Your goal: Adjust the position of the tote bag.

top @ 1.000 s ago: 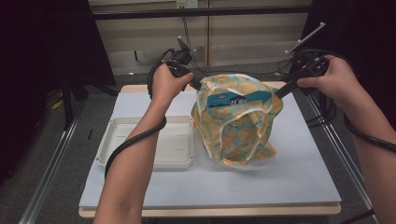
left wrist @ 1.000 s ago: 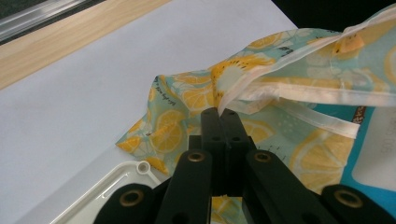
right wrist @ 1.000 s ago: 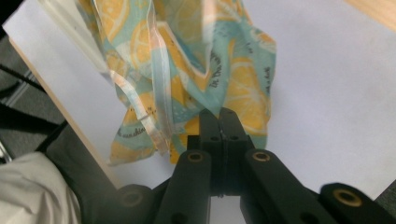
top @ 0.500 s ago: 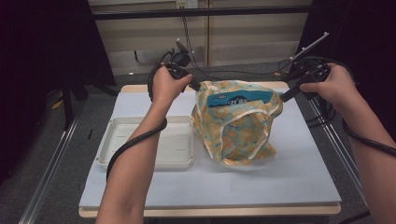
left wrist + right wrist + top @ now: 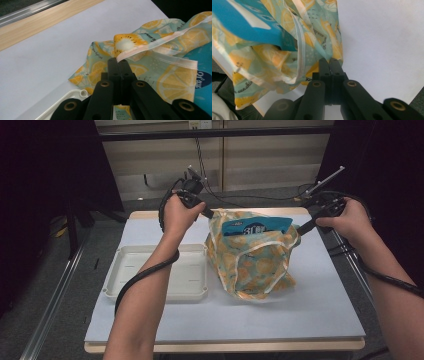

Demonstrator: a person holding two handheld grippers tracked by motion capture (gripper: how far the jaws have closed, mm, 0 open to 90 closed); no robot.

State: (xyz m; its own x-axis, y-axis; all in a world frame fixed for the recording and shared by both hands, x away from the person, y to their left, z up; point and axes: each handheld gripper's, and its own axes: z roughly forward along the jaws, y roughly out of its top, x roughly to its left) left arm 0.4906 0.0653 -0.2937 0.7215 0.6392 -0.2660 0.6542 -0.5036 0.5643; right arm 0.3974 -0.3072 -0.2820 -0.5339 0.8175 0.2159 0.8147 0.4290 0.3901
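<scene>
A lemon-patterned cloth bag (image 5: 252, 262) with a pale trim stands on the white table mat, its mouth held open. A blue packet (image 5: 256, 227) sticks out of its top. My left gripper (image 5: 212, 215) is shut on the bag's left rim; in the left gripper view the jaws (image 5: 118, 62) pinch the trimmed edge of the bag (image 5: 160, 62). My right gripper (image 5: 299, 231) is shut on the right rim; in the right gripper view its jaws (image 5: 328, 61) clamp the bag fabric (image 5: 287, 50) beside the blue packet (image 5: 249, 22).
A shallow white plastic tray (image 5: 125, 285) lies left of the bag, its corner (image 5: 75, 96) just below the left jaws. Black cables trail from both grippers. The table's wooden edge (image 5: 225, 346) runs along the front; a metal rail stands at the far left.
The right hand has sunk a little and the bag has settled lower onto the mat, with the blue packet standing more upright. The left hand has held still.
</scene>
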